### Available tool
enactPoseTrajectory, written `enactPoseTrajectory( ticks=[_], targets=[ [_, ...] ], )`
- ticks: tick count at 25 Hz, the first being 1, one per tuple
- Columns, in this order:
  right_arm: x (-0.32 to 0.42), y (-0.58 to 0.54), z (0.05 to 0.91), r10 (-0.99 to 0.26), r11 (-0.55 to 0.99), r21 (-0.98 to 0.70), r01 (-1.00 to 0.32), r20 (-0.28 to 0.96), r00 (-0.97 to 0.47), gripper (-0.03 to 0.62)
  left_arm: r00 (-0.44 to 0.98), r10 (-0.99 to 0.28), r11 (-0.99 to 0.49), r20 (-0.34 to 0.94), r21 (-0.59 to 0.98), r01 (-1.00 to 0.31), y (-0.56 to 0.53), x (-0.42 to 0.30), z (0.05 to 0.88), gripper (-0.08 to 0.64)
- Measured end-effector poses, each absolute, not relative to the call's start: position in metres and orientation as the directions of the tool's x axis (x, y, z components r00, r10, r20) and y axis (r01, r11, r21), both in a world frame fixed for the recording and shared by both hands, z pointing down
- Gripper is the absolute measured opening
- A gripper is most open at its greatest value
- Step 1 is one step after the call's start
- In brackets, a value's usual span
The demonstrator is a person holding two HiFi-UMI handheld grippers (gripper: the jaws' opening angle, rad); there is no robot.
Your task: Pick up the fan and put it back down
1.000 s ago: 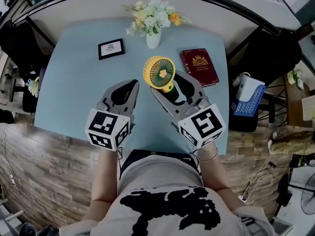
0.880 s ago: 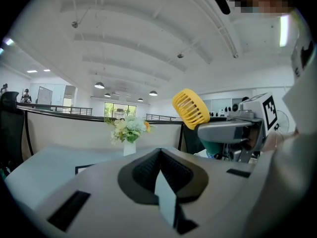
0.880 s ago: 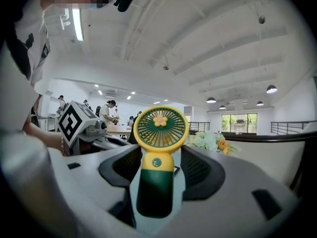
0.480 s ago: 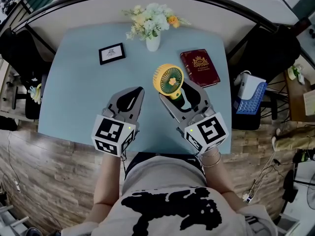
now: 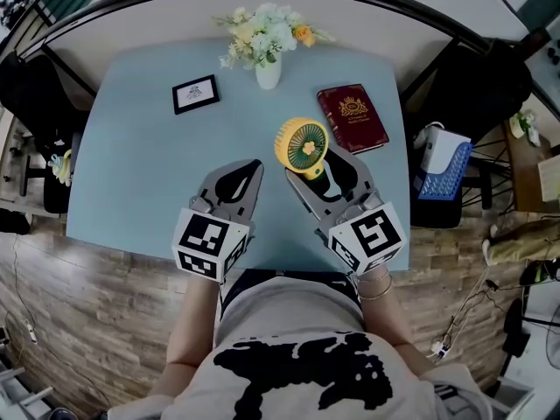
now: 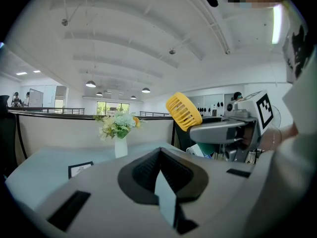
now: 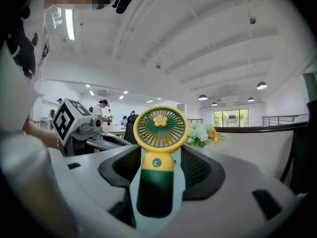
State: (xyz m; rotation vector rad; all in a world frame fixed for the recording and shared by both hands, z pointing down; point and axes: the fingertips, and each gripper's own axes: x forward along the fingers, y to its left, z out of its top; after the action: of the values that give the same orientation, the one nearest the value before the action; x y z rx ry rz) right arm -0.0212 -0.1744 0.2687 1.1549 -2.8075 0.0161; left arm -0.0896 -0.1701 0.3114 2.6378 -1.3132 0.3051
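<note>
With our right gripper [image 5: 320,171] we clamp the dark green handle of the small yellow fan [image 5: 304,143]. The fan stands upright, its round head above the jaws, over the light-blue table [image 5: 140,164] and near the red book [image 5: 353,118]. Our left gripper [image 5: 252,165] hangs just beside it, jaws pressed together on nothing.

Grey left gripper [image 5: 252,166] and right gripper [image 5: 316,166]; black ribbed pads [image 7: 197,168]; white cubes [image 5: 208,245], black square markers; pale shirt [image 5: 289,318], black print; bracelets [image 5: 373,280].
</note>
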Motion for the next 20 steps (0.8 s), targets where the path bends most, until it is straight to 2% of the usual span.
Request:
enactPoseTrajectory(
  ticks=[20],
  targets=[
    [-0.0215, -0.1728, 0.2767, -0.697, 0.715, 0.037, -0.698, 0.109, -0.709, 0.256, 0.602, -0.756, -0.598, 0.255, 0.103, -0.795, -0.1703, -0.0837, 0.3140, 0.011]
  ],
)
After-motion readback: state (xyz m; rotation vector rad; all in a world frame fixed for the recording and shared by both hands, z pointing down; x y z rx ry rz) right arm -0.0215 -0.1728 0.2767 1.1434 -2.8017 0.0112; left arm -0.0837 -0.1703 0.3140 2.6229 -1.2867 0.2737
